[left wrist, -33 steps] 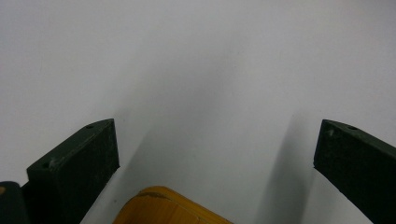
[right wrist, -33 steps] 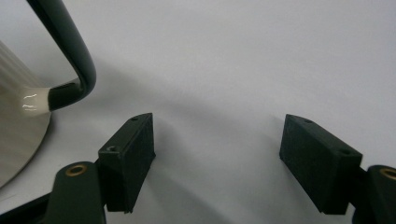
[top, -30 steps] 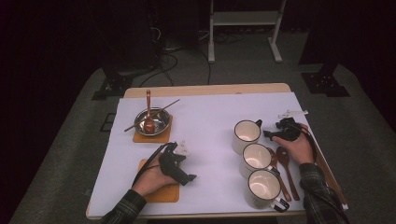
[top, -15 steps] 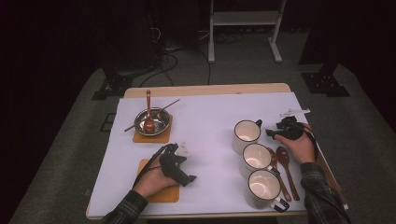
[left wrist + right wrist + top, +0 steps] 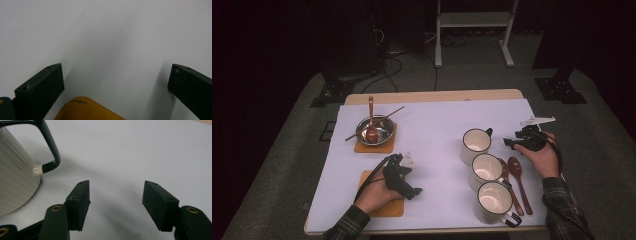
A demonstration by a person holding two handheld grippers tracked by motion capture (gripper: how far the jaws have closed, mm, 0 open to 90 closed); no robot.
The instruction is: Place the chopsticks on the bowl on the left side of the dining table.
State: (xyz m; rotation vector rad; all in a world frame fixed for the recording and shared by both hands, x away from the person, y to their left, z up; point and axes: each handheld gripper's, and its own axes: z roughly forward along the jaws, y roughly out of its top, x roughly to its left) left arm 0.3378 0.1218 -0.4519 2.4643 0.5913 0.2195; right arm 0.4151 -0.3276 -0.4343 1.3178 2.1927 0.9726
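Mug (image 5: 476,145) – farthest of three, table's 3 o'clock | right gripper (image 5: 513,143) spread, empty, at mug's 3 o'clock, barely nearer than a second ago | left gripper (image 5: 412,191) spread over coaster (image 5: 388,209), unmoved | grasp not begun

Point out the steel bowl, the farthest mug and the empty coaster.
Bowl (image 5: 380,131), high view, near rim.
Farthest mug (image 5: 475,141), high view, inside.
Coaster (image 5: 85,110), left gripper view, top face.

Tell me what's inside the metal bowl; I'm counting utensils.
Inside the metal bowl a brown spoon stands, handle over the far rim. A chopstick lies across it. The bowl's bottom beneath them is hidden.
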